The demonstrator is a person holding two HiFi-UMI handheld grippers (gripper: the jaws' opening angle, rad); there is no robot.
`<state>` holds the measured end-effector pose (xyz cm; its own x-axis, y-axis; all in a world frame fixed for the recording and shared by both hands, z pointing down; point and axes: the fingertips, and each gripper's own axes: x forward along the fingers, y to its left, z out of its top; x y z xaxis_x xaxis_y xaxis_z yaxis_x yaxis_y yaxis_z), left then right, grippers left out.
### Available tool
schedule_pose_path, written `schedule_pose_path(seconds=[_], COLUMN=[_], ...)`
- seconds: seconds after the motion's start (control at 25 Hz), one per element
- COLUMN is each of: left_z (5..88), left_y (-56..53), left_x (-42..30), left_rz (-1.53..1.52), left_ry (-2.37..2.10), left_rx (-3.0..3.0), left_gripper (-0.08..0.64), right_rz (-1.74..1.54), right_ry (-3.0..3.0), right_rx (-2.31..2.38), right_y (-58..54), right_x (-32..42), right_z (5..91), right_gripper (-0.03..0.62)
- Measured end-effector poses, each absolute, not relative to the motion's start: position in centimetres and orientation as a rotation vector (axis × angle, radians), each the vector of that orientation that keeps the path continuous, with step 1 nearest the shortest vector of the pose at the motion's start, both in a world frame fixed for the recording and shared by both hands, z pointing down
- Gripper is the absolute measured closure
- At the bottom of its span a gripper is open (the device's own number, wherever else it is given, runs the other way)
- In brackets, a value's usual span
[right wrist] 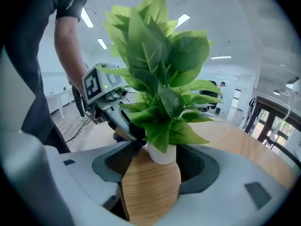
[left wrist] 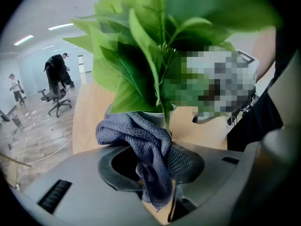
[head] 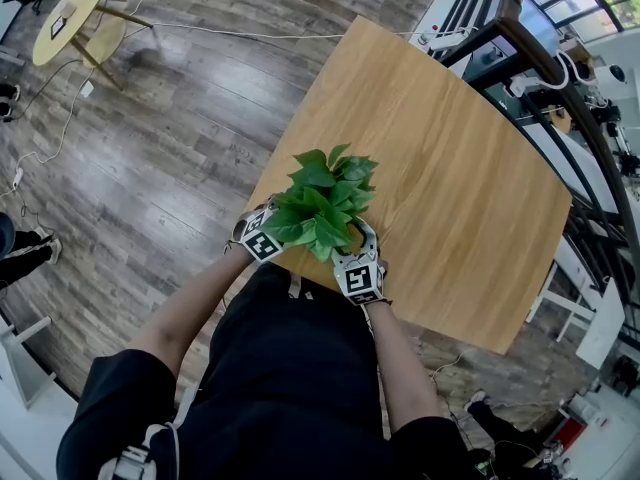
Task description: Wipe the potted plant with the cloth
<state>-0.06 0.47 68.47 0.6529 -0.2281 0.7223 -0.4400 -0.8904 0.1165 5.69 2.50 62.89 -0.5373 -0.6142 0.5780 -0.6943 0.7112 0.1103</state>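
Print: black-and-white square markers on both gripper cubes, nothing legible as words.

Count: one potted plant (head: pixel 325 203), one cloth (left wrist: pixel 141 138), two grippers, one wooden table (head: pixel 440 138). The plant stood at the lower centre of the head view, near the table's near edge, with the left gripper (head: pixel 272 232) and the right gripper (head: pixel 357 256) against it on either side.

The head view hid the pot and cloth under the leaves. The left gripper view showed them: grey-blue cloth pinched between the closed jaws at lower centre, bunched up against the foliage.

The right gripper view alone showed the pot (right wrist: pixel 150 187): wood-grain body, white top. The pads were clamped on its two sides.

Only the head view showed a round yellow side table (head: pixel 70 18), at upper left. Only the left gripper view showed two people (left wrist: pixel 59 69) and an office chair (left wrist: pixel 56 98), at left.
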Motion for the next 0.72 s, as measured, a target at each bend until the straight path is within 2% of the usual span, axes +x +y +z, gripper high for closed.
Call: schedule_pose_path(seconds=[0.32, 0.72], left_z=[68.0, 68.0], left_y=[-1.0, -0.7], left_x=[-1.2, -0.4], left_rz=[1.038, 1.064], left_ry=[-0.647, -0.635], left_rx=[2.55, 2.557], left_gripper=[0.397, 0.397], right_rz=[0.198, 0.038], right_ry=[-2.267, -2.245], right_rx=[1.067, 0.995], right_y=[2.0, 0.3], right_x=[7.1, 5.7], right_z=[63.0, 62.4], right_gripper=[0.314, 0.314])
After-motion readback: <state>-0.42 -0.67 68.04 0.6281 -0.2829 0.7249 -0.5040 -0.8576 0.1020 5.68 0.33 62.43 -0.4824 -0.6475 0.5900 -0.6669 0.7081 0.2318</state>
